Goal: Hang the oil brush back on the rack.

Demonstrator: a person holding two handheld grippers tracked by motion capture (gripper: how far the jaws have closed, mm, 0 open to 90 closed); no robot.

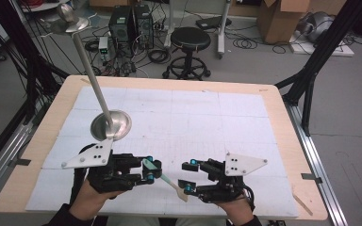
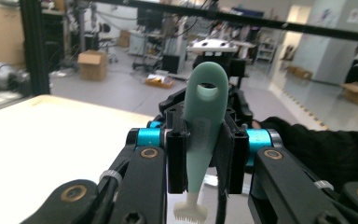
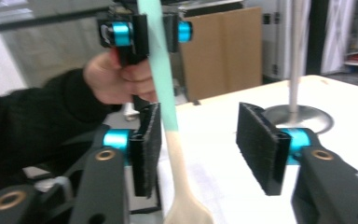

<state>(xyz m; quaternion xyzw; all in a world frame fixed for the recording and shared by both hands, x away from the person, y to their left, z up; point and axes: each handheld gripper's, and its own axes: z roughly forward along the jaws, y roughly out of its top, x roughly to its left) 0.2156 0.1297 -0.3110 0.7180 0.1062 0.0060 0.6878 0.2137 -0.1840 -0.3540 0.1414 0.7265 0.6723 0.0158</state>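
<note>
A slim tool with a mint-green handle and a cream flat end lies slanted between my two grippers near the table's front edge. My left gripper is shut on the green handle, whose looped end points away and whose cream end hangs below the jaws. In the right gripper view the tool runs down beside one pad. My right gripper stands open, its other pad well apart from the tool. In the high view the right gripper faces the left one, with the cream tip by its lower jaw.
A metal stand with a round base and a long tilted pole rises just behind the left gripper. A white mat covers the wooden table. A thin wooden stick lies at the front right corner. A stool and boxes stand beyond.
</note>
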